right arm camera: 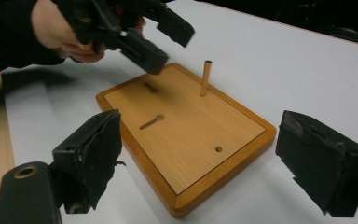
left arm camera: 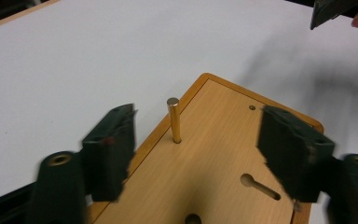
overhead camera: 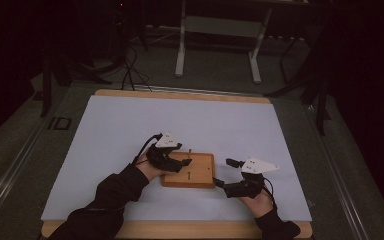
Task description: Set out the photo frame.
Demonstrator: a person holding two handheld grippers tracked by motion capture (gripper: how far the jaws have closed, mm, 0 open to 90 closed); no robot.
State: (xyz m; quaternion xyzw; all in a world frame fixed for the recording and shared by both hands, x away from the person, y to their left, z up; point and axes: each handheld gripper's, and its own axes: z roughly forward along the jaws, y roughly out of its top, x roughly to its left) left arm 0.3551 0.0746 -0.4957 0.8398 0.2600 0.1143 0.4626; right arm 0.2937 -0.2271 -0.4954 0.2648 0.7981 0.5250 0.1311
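A wooden board (overhead camera: 202,177) lies on the white table top, with a brass peg (left arm camera: 174,120) upright near its far edge. The board also has a keyhole slot (right arm camera: 152,121) and a small round hole (right arm camera: 219,149). My left gripper (overhead camera: 184,165) hovers over the board's left part with its jaws apart. The peg (right arm camera: 206,78) stands ahead of them, untouched, and nothing is between the pads. My right gripper (overhead camera: 222,171) sits just off the board's right edge, open and empty, facing the board (right arm camera: 186,135). The left gripper (right arm camera: 168,46) appears above the board's far corner.
The white sheet (overhead camera: 130,130) covers a wooden table (overhead camera: 180,94) with bare room all around the board. Beyond the table's far edge stand a white desk frame (overhead camera: 220,30) and dark stands with cables on the floor.
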